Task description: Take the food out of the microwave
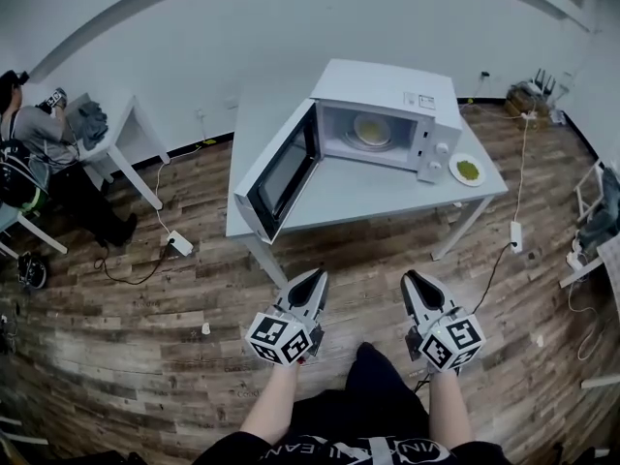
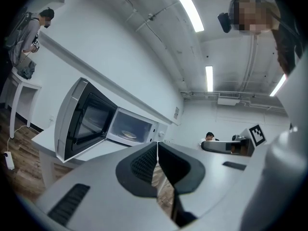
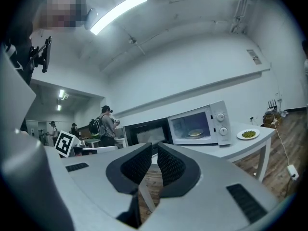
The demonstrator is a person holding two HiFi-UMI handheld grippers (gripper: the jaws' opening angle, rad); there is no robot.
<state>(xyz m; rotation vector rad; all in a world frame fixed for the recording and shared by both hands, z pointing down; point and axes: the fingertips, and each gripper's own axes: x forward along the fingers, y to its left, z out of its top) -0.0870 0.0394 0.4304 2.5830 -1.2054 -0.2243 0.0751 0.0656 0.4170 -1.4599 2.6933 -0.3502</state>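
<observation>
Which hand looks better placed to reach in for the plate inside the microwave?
Probably right. The right gripper has a clear line to the plate in the microwave; the open door juts out on the side of the left gripper. Both stand back from the table.

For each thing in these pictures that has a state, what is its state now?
Microwave door: wide open.
Yellowish plate: inside the microwave, not yet taken out.
Plate of green food: on the table, beside the microwave.
Left hand-held gripper: shut, empty.
Right hand-held gripper: shut, empty.
</observation>
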